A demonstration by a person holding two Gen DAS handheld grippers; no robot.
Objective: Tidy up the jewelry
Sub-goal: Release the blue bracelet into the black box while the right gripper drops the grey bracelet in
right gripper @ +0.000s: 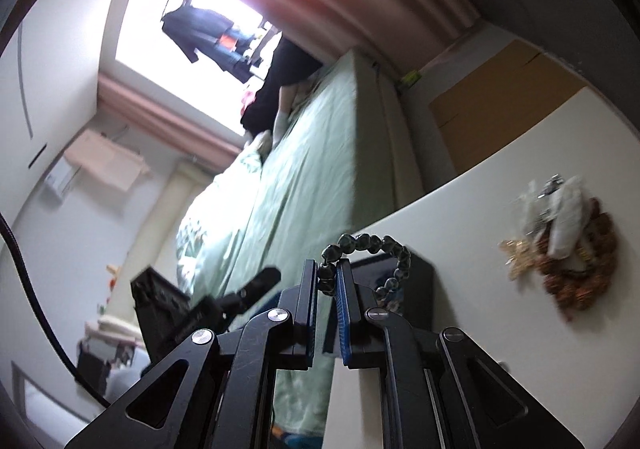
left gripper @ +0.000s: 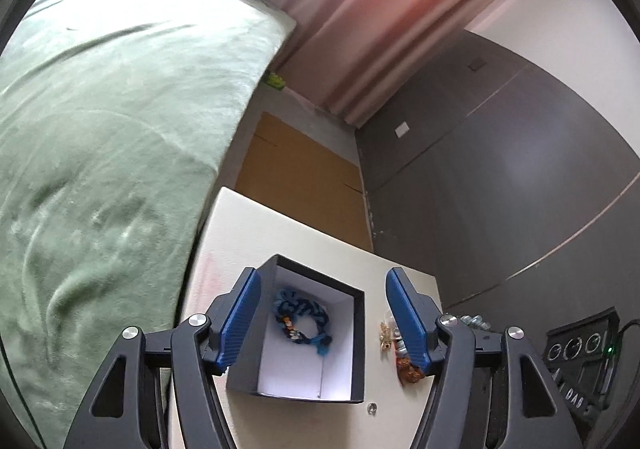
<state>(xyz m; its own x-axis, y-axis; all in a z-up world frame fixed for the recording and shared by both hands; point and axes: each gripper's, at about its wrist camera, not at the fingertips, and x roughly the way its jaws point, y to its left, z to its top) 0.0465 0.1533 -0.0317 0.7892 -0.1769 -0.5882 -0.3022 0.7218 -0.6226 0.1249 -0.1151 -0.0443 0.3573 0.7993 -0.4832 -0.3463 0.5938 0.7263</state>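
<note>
A cream table point(left gripper: 256, 225) stands beside a bed under a green blanket point(left gripper: 100, 129). On the table sits an open black box point(left gripper: 358, 329) with a white lining, and a blue bracelet point(left gripper: 302, 319) lies inside it. To the box's right lies a loose heap of jewelry point(right gripper: 568, 245) (a brown beaded bracelet point(right gripper: 592, 281), a small gold piece point(right gripper: 516, 253), some pale and silver bits on top). A small ring point(left gripper: 372, 408) lies just in front of the box.

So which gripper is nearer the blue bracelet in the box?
Left. The left gripper hangs open directly over the blue bracelet lying in the black box. The right gripper, shut on a dark bead bracelet, is off to one side.
</note>
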